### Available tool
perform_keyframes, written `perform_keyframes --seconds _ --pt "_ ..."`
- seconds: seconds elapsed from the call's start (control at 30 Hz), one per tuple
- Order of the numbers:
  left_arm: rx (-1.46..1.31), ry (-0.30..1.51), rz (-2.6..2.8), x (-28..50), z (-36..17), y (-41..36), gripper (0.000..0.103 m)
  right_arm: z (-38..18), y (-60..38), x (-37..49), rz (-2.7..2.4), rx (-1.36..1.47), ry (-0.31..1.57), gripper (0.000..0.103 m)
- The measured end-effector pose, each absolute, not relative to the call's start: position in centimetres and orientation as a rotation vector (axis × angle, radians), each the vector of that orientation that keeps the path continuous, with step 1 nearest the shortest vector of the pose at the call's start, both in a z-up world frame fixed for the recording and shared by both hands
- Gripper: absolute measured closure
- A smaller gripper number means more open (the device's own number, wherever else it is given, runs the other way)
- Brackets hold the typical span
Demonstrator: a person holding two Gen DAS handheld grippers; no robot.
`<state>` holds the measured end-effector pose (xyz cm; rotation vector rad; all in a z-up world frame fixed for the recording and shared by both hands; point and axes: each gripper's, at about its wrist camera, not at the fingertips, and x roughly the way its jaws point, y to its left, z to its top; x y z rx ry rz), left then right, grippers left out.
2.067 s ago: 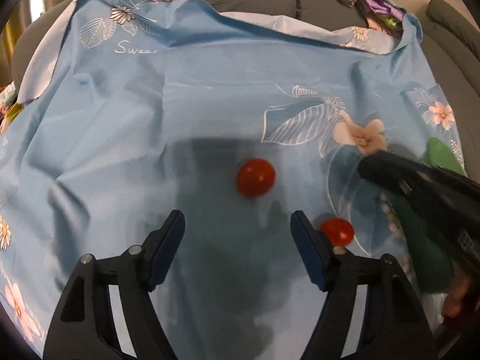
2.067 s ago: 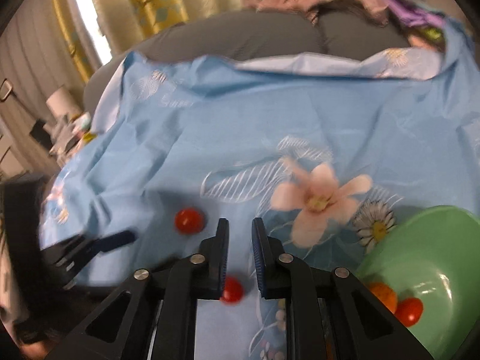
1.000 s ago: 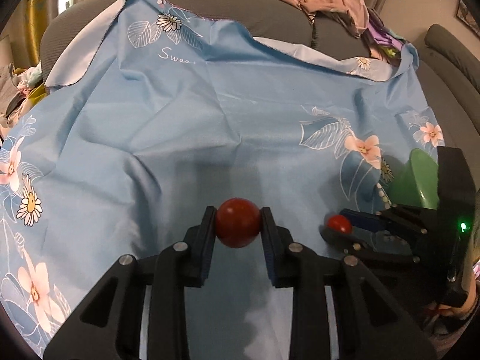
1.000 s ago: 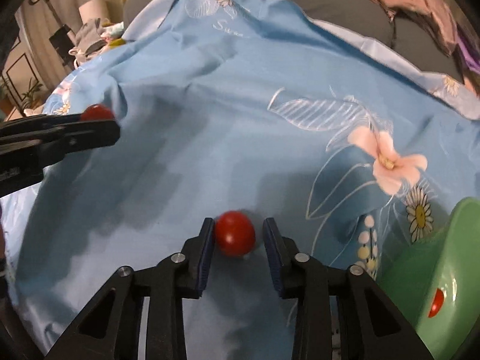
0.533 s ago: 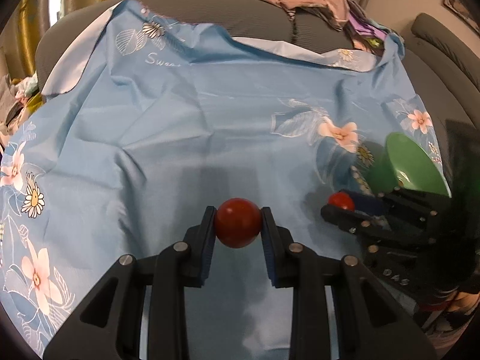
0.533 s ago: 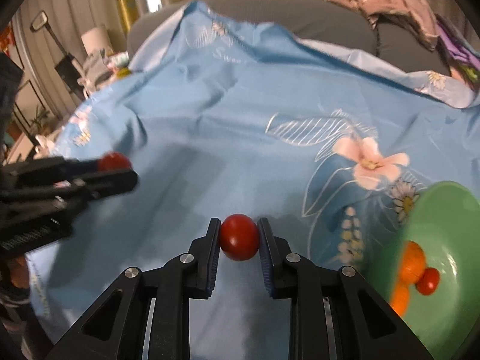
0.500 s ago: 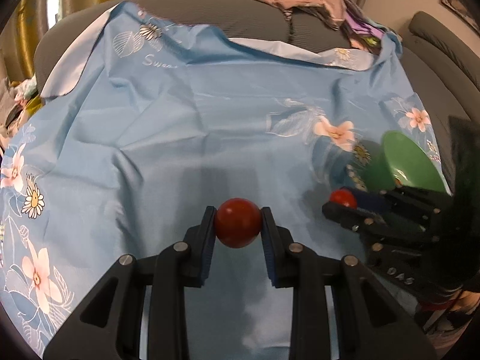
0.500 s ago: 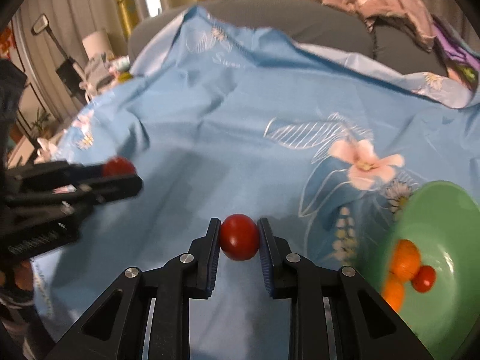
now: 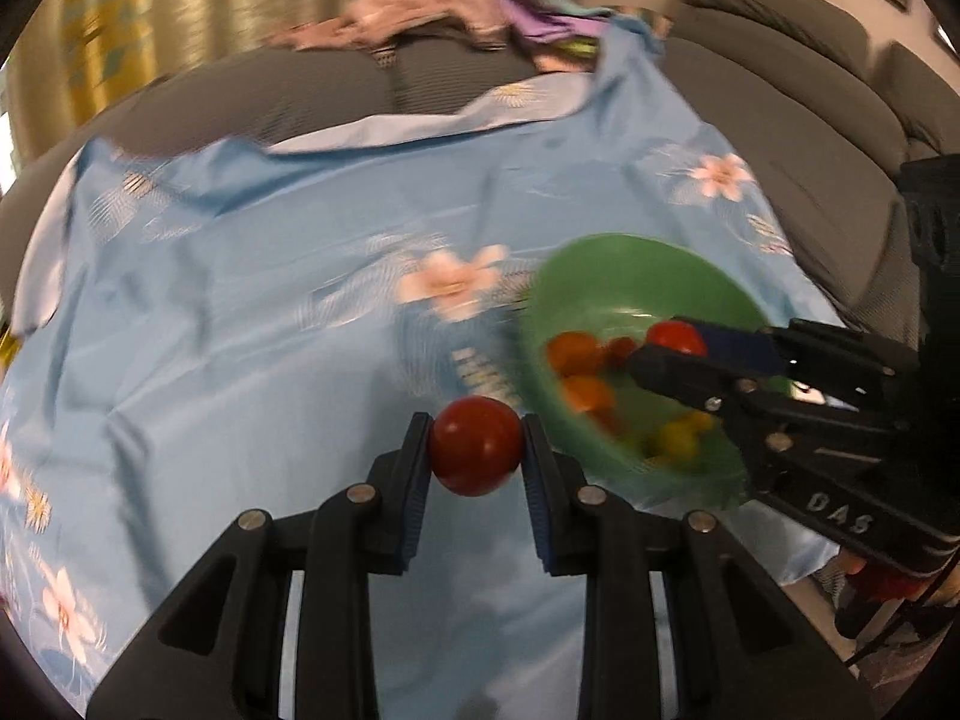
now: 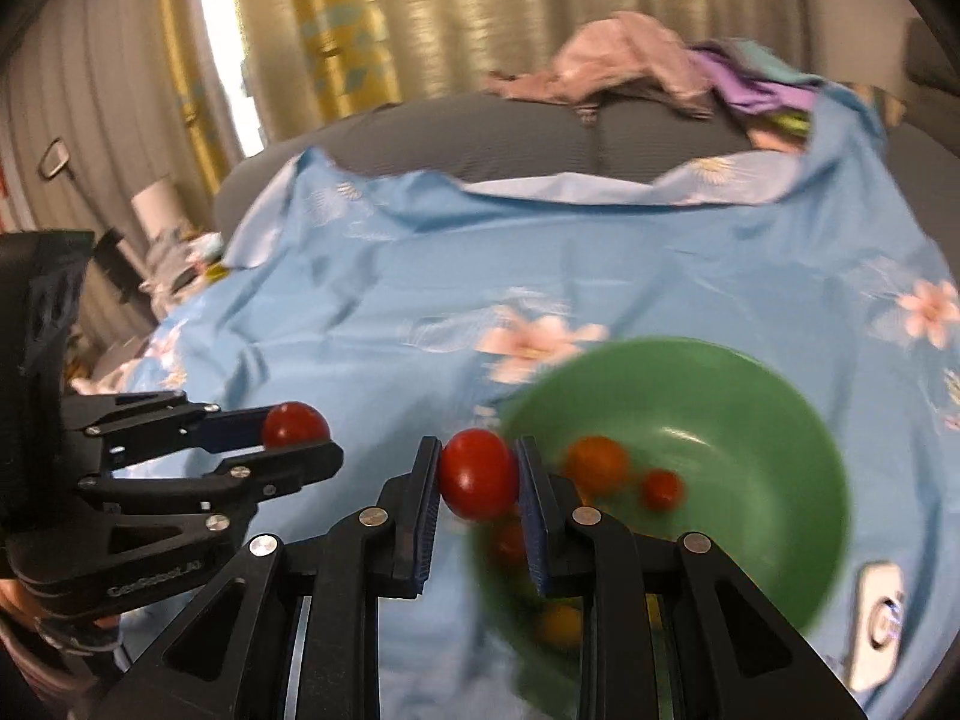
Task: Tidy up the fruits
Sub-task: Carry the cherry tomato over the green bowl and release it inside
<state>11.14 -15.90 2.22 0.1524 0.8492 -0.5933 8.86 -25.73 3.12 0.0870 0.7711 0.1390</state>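
surface: light blue floral cloth [image 9: 252,300] spread over a grey sofa [image 9: 798,120], its far edge folded back on the cushions
background: yellow-patterned curtains [image 10: 336,42] at the far left; a heap of pink and purple clothes [image 10: 648,72] on the sofa back
left gripper [image 9: 475,450]: fingers closed down to the width of a red tomato [image 9: 475,445] — the fruit is pinched between the blue pads, held above the cloth just left of the bowl's near-left rim
left gripper, seen from the right camera [image 10: 294,435]: comes in from the left, its tomato [image 10: 294,425] showing at the fingertips, apart from the bowl
right gripper [image 10: 479,483]: also closed on a second red tomato [image 10: 479,481], gripped between its pads at the bowl's left rim
right gripper, seen from the left camera [image 9: 675,348]: reaches in from the right over the bowl, with its tomato [image 9: 675,337] at the tip, above the bowl's inside
green bowl [image 9: 636,264]: sits on the cloth at the right, near a pink printed flower [image 9: 456,285]; motion-blurred in both views
bowl contents: small orange, red and yellow fruits [image 9: 585,372] lying in the bottom — blur makes the count unclear
far right, right camera: a small grey object [image 10: 879,618] on the cloth beside the bowl, too blurred to name
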Motion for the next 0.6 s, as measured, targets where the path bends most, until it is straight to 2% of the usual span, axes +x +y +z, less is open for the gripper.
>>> perform_keyframes --seconds 0.33,0.43,0.5,0.6 --pt "0.271 0.943 -0.672 12.2 -0.2 -25.1 0.074 -0.1 -32.0 8.6 -0.024 0.123 0.923 0.076" --pt "0.311 0.953 -0.628 12.4 -0.1 -25.9 0.056 -0.6 -33.0 8.7 -0.078 0.121 0.97 0.076" --pt "0.311 0.944 -0.61 12.5 0.7 -25.5 0.034 0.0 -33.3 8.3 -0.096 0.103 0.968 0.076" --pt "0.313 0.925 -0.577 12.3 2.3 -24.7 0.02 1.5 -33.7 7.7 -0.1 0.098 0.953 0.073"
